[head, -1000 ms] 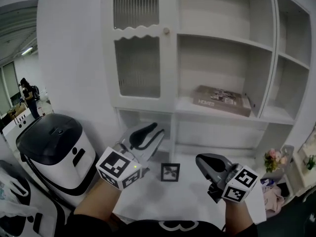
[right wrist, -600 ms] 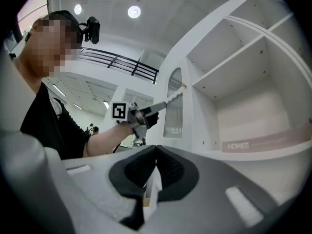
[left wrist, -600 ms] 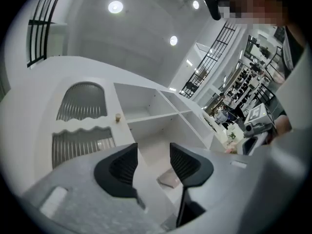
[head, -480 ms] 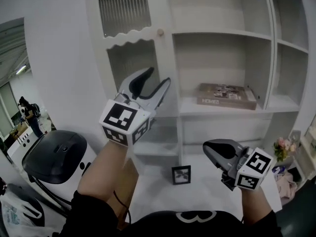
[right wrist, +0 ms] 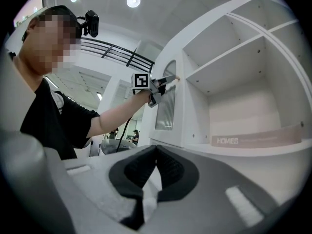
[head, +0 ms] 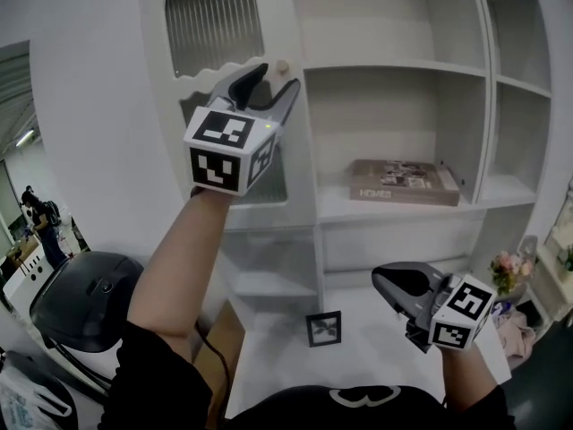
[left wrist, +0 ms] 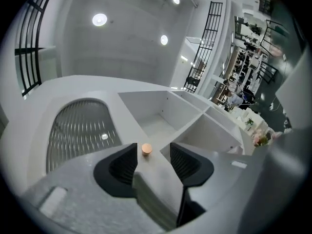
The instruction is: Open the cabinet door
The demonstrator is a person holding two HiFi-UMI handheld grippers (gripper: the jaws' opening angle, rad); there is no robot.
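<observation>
Two grippers show. The left gripper [head: 273,77] is raised at the right edge of the cabinet door [head: 215,25], which is shut. Its jaws stand apart, having just been opening, and the small round knob [head: 282,65] sits between their tips, not pressed by either. The door has ribbed glass panes and a wavy rail. The right gripper [head: 380,280] hangs low at the right, jaws together with nothing in them. On the middle shelf, near its front edge, a book [head: 403,182] lies flat, its spine reading "HOMES". A small frame [head: 323,328] stands on the low white surface under the shelves. A black-topped appliance [head: 85,298] sits left of the cabinet, flowers [head: 504,267] at its lower right, and a person [head: 40,218] stands far off at the left.
</observation>
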